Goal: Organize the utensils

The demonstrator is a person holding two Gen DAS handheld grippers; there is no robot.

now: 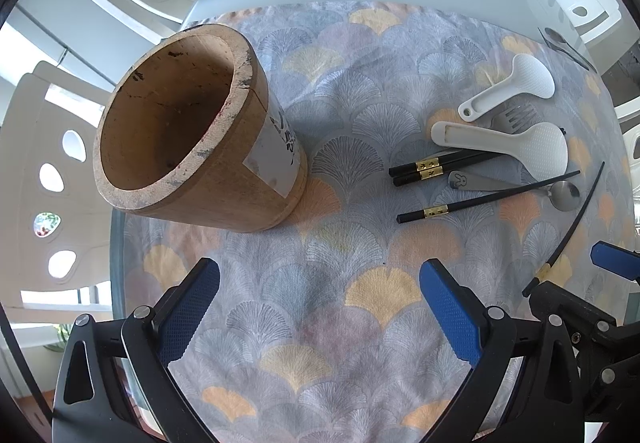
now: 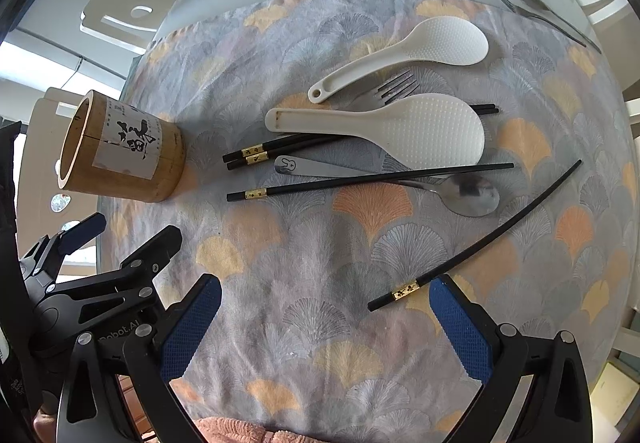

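Nothing sorted yet: bamboo holder (image 1: 200,131) sitting empty. Both tongs, left gripper (image 1: 320,307) and right gripper (image 2: 326,323), gaping wide, gripping nothing. Next: pinching stray chopstick (image 2: 480,231), lying farthest from holder.

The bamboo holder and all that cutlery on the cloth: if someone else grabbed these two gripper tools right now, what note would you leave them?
Left gripper: open, empty, hovering over the cloth.
Right gripper: open, empty, its right finger beside the nearest chopstick.
Bamboo holder: upright on the left, appears empty.
Still on the cloth: two rice paddles, fork, spoon, chopstick pair, single chopstick.
Done: nothing yet. Left: move every utensil into the holder.
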